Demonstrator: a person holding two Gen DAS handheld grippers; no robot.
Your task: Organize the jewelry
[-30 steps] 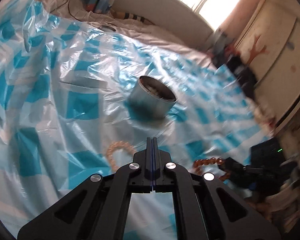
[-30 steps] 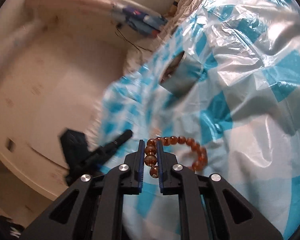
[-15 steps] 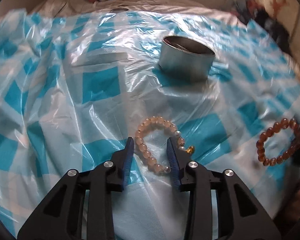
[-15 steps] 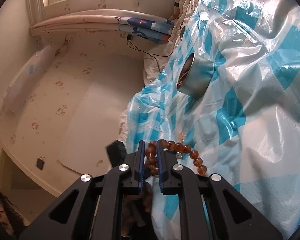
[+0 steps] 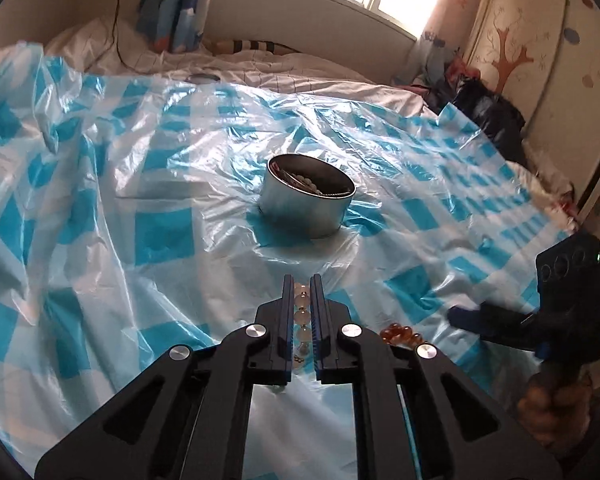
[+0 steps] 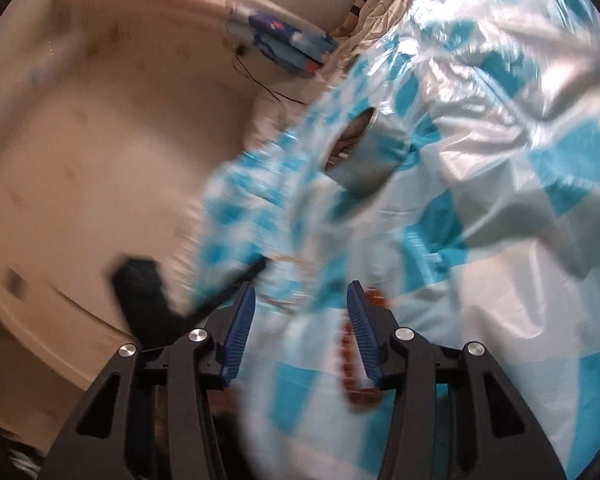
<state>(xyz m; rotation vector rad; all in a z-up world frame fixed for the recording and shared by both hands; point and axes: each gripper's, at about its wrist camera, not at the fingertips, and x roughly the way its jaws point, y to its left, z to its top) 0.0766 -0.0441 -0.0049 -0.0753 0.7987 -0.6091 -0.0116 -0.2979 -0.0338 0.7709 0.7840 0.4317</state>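
On the blue-checked plastic sheet (image 5: 172,236), the metal tin (image 5: 306,206) waits well beyond the left gripper (image 5: 302,304), whose jaws are closing on the pale bead bracelet (image 5: 301,314). The right gripper (image 6: 300,320) is opening, amber bracelet (image 6: 350,364) loose beside one pad; a clean lift wants beads pinched mid-pad before rising toward the tin

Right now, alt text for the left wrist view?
The left tongs are closing on a pale bead bracelet lying on a blue-checked plastic sheet. A round metal tin with jewelry inside stands beyond; an amber bead bracelet lies right.
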